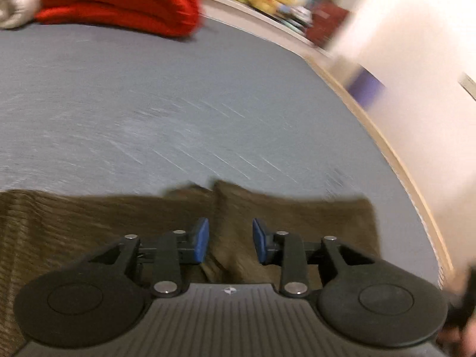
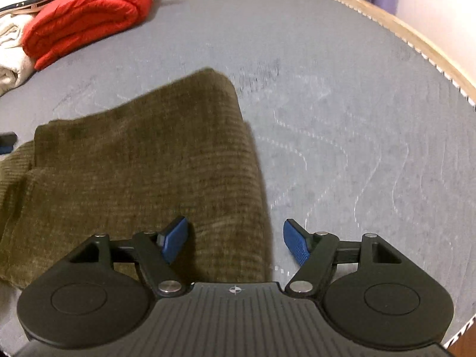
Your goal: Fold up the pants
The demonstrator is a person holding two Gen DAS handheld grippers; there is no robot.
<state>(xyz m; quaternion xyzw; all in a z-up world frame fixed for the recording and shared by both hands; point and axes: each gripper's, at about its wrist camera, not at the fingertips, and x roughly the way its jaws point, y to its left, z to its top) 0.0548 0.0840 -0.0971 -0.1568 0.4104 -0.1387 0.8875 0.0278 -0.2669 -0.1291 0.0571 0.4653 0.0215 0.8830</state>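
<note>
Below both released tools, the olive pants (image 2: 142,172) lie partly folded on the mattress (image 2: 342,119). Right tool (image 2: 235,242) straddles their 3 o'clock edge; left tool (image 1: 230,242) probably hovers over blurred cloth, nearer its far edge.

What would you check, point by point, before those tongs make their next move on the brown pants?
1. Left tongs open and empty: ok, blue pads apart, nothing between them.
2. Right tongs open: ok, spread wide across the pants' right edge.
3. Pants lying on the grey mattress: ok, olive-brown corduroy, already doubled over.
4. Layers lined up: not ok, a lower layer sticks out at the left.
5. Red blanket out of the way: ok, far corner.
6. Left view sharp: not ok, motion blur.
</note>
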